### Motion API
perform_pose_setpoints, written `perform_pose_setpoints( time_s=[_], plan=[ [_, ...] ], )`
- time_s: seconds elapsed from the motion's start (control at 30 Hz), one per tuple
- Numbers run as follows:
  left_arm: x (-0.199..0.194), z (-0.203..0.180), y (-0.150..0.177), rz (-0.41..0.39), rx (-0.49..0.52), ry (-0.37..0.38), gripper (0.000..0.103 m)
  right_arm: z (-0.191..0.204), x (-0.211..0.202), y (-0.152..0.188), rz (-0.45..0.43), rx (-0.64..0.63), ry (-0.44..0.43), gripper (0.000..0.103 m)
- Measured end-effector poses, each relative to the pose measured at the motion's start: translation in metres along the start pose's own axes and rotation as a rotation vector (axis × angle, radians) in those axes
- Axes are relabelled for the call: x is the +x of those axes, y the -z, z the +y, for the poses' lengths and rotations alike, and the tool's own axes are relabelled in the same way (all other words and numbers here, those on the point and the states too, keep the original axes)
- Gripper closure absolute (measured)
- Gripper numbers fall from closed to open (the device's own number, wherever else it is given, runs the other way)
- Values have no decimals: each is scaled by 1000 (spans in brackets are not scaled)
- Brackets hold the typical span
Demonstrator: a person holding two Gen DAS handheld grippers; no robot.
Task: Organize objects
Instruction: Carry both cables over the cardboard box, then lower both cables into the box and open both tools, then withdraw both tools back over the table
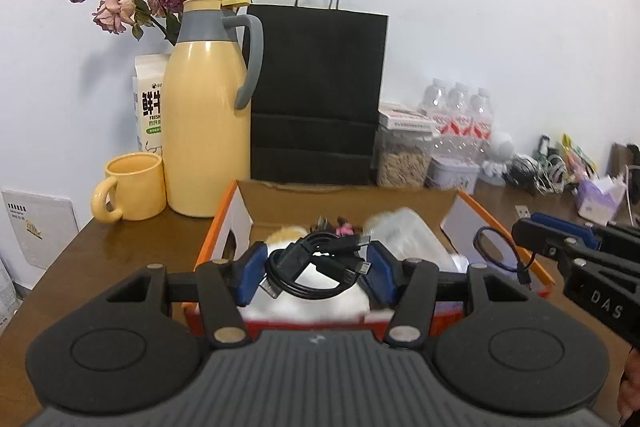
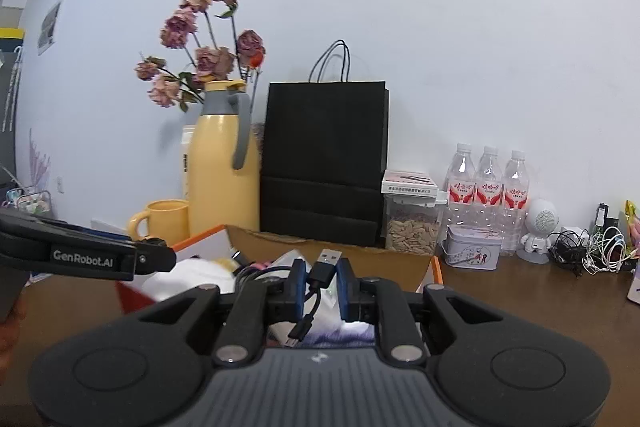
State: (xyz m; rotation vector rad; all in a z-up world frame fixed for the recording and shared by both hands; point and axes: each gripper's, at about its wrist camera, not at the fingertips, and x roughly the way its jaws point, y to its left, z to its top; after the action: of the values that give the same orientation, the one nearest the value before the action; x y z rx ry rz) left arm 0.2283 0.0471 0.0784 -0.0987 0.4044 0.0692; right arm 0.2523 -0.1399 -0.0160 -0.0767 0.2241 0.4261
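1. Two grippers hold cables above the open orange-edged cardboard box (image 1: pixel 452 205) on the brown wooden counter (image 1: pixel 120 251): the left gripper (image 1: pixel 316 273) clenches a coiled bundle of black USB cables (image 1: pixel 316 267).
2. The right gripper (image 2: pixel 322 293) pinches a short black USB cable (image 2: pixel 320 279) near its plug.
3. Risk: a loose grip could let the coil unravel and spill outside the box.
4. Dangling ends may snag on the box rim.
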Motion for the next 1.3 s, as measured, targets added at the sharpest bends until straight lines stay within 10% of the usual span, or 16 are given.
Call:
perform_pose_setpoints(
  time_s=[0.4, 0.53, 0.6, 0.67, 0.77, 1.3],
  plan=[
    [68, 7, -14, -7, -73, -59, 44, -25, 79, -2, 56, 89, 78, 88],
    [72, 8, -8, -21, -57, -73, 12, -31, 91, 8, 109, 105, 63, 85],
    [68, 10, -7, -51, -54, -81, 0, -34, 93, 11, 115, 121, 60, 75],
    [63, 11, -6, -71, -64, -85, 0, -35, 92, 13, 116, 130, 58, 33],
    [60, 13, -6, -68, -81, -83, 0, -33, 87, 14, 101, 130, 53, 5],
    [29, 12, 1, -97, -64, -55, 0, -21, 56, 11, 88, 84, 44, 0]
  ],
)
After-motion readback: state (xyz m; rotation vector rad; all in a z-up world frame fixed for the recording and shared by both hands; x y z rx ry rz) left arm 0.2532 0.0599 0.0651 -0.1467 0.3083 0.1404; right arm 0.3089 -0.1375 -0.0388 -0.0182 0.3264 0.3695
